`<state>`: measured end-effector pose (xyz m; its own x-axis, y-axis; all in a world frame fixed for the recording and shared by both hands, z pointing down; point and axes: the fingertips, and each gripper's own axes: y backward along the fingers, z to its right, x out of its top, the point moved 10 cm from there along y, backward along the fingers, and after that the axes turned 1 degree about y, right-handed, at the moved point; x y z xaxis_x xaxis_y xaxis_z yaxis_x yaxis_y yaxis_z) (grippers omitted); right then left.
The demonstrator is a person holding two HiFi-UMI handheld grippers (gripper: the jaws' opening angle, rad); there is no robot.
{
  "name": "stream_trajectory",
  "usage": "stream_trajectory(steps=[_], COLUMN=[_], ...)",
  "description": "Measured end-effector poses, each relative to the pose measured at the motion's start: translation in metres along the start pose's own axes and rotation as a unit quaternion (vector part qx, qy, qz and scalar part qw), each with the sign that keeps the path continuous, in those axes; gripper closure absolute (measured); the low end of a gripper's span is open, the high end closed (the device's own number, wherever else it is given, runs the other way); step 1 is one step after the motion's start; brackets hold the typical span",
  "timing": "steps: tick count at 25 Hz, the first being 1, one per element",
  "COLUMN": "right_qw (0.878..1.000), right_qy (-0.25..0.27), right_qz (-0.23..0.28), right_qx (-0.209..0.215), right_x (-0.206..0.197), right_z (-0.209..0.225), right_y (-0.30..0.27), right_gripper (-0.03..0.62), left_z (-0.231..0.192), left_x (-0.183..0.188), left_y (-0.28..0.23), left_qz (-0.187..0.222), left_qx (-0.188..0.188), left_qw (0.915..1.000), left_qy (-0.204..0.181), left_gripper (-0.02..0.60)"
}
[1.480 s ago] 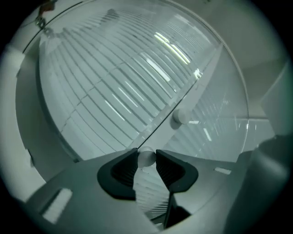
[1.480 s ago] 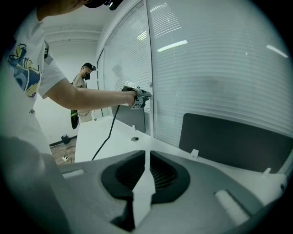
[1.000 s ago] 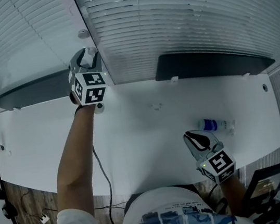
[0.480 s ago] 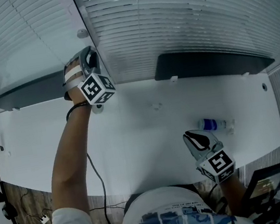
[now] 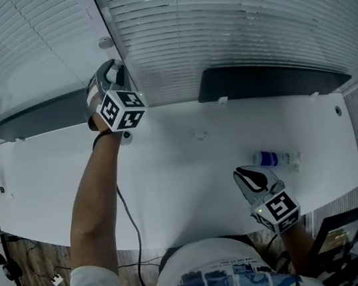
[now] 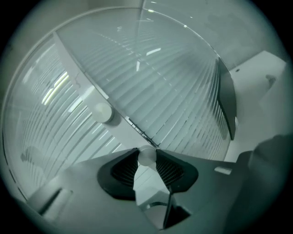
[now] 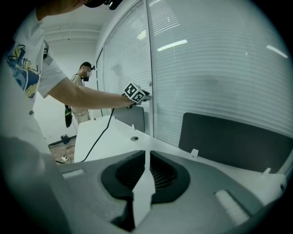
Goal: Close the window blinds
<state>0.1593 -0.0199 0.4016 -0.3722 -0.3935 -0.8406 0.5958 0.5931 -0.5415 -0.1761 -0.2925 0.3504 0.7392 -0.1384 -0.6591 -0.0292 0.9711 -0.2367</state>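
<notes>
Slatted window blinds (image 5: 226, 17) hang behind the white desk (image 5: 169, 167); they fill the left gripper view (image 6: 174, 100) and the right gripper view (image 7: 219, 68). My left gripper (image 5: 113, 70) is raised to the frame strip between two blinds. Its jaws have just been closing, and in its own view the left gripper (image 6: 146, 158) pinches a small white round knob (image 6: 146, 155) between its tips. A second white knob (image 6: 103, 112) sits on the strip beyond it. My right gripper (image 5: 250, 176) rests low over the desk's near side, shut with nothing in it (image 7: 146, 157).
A clear bottle with a blue label (image 5: 274, 158) lies on the desk just beyond the right gripper. Two dark panels (image 5: 270, 81) (image 5: 40, 117) stand along the desk's far edge. A cable hangs from my left arm. Another person (image 7: 82, 91) stands far off.
The left gripper has rolled about its own line, its marker cube turning, while staying at the same spot by the blind. The right gripper has not moved.
</notes>
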Motion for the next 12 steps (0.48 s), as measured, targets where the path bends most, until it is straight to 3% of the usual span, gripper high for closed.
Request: stream_trajectory(steps=[3, 6, 9, 12], right_qw=[1.0, 1.0, 1.0, 1.0], right_qy=[0.0, -0.002, -0.002, -0.003], right_qz=[0.0, -0.002, -0.002, -0.001], right_qx=[0.0, -0.001, -0.001, 0.0], right_x=[0.0, -0.001, -0.001, 0.0], right_z=[0.0, 0.001, 0.0, 0.0], right_y=[0.0, 0.0, 0.0, 0.0], right_gripper=[0.572, 0.572, 0.572, 0.572], left_z=[-0.006, -0.014, -0.019, -0.022], left_x=[-0.001, -0.004, -0.009, -0.017], left_y=[0.001, 0.002, 0.002, 0.002], left_qz=[-0.001, 0.003, 0.009, 0.019], left_qx=[-0.013, -0.028, -0.039, -0.061], left_qw=[0.9945, 0.9728, 0.9334, 0.8718], left_qy=[0.104, 0.23, 0.357, 0.486], left_gripper=[0.451, 0.451, 0.453, 0.453])
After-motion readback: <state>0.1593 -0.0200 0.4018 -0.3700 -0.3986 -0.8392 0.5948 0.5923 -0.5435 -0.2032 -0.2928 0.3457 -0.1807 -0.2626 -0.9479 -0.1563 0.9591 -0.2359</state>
